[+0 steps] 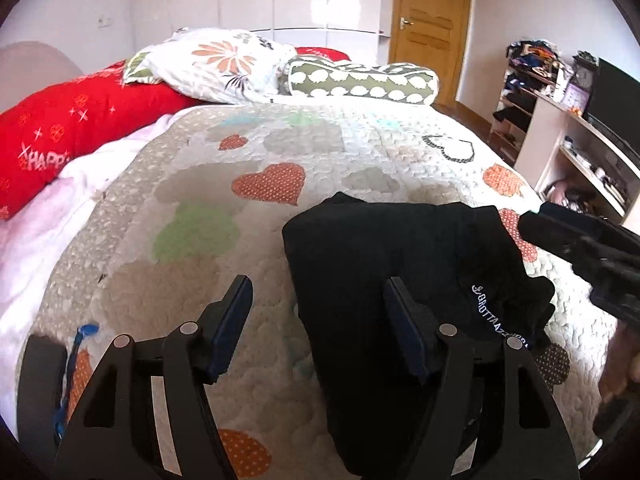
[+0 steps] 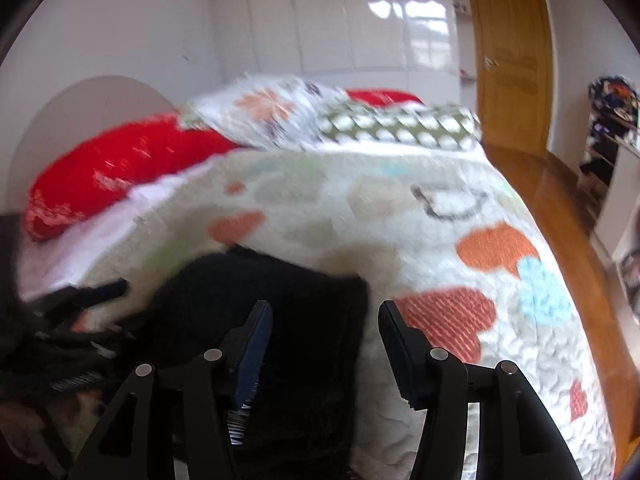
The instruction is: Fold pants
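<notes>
The black pants (image 1: 380, 248) lie folded in a compact bundle on the heart-patterned quilt (image 1: 200, 184), a band with white lettering (image 1: 500, 312) at their near right. My left gripper (image 1: 318, 282) is open just above the bundle's left edge, its pads touching nothing. In the blurred right wrist view the pants (image 2: 280, 320) lie under my right gripper (image 2: 325, 306), which is open over their right edge and holds nothing. The right gripper (image 1: 580, 240) also shows at the right edge of the left wrist view. The left gripper (image 2: 100, 292) appears as a dark blur at the left.
Red (image 1: 80, 128), floral (image 1: 224, 64) and green patterned (image 1: 360, 80) pillows line the far end of the bed. A wooden door (image 1: 430, 32) and cluttered shelves (image 1: 560, 120) stand to the right. Wooden floor (image 2: 560, 208) runs along the bed's right side. A blue cord (image 1: 74, 352) lies near left.
</notes>
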A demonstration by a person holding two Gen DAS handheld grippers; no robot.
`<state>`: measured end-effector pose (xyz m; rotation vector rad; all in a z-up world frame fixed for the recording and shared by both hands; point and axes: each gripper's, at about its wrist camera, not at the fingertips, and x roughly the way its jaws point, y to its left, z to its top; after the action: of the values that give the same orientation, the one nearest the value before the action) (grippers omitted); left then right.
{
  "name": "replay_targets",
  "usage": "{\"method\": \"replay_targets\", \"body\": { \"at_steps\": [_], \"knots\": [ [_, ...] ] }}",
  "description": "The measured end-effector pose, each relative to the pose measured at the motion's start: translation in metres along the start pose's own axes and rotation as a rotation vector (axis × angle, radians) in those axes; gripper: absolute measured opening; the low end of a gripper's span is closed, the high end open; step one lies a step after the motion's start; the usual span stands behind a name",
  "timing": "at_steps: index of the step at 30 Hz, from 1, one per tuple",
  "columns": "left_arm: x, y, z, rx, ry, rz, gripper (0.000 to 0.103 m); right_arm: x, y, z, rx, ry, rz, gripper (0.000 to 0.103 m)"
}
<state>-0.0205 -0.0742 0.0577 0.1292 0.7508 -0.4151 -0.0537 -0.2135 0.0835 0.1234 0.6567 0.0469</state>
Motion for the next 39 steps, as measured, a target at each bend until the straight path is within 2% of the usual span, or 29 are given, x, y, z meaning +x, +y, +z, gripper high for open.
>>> {"method": "replay_targets", "body": {
  "at_steps": [4, 6, 9, 18, 22, 30, 32, 34, 36, 39],
  "knots": [
    [0.008, -0.004, -0.004, -0.030, 0.015, 0.033, 0.068, 0.004, 0.014, -0.010, -0.017, 0.024, 0.017, 0.052],
    [0.010, -0.008, -0.006, -0.013, 0.013, 0.055, 0.068, 0.024, 0.017, -0.022, -0.027, 0.103, -0.013, 0.051],
    [0.011, -0.013, -0.008, 0.002, 0.007, 0.069, 0.069, 0.047, 0.016, -0.039, -0.041, 0.175, -0.065, 0.051],
    [0.009, -0.012, -0.008, -0.016, 0.017, 0.055, 0.069, 0.047, 0.012, -0.039, -0.044, 0.185, -0.071, 0.053],
    [0.008, -0.014, -0.009, -0.007, 0.008, 0.065, 0.069, 0.053, 0.005, -0.041, 0.009, 0.225, -0.045, 0.067],
    [0.004, -0.017, -0.009, 0.006, -0.016, 0.089, 0.069, 0.052, 0.004, -0.043, 0.026, 0.205, -0.042, 0.069],
    [0.001, -0.017, -0.009, 0.010, -0.029, 0.099, 0.069, 0.052, 0.003, -0.042, 0.030, 0.208, -0.067, 0.078],
    [-0.002, -0.017, -0.009, 0.014, -0.039, 0.109, 0.068, 0.048, 0.001, -0.041, 0.056, 0.210, -0.070, 0.078],
    [-0.006, -0.017, -0.009, 0.017, -0.059, 0.122, 0.068, 0.036, 0.000, -0.037, 0.082, 0.177, -0.062, 0.078],
    [-0.015, -0.015, -0.009, 0.020, -0.099, 0.142, 0.068, 0.018, 0.005, -0.030, 0.054, 0.127, -0.068, 0.078]
  ]
}}
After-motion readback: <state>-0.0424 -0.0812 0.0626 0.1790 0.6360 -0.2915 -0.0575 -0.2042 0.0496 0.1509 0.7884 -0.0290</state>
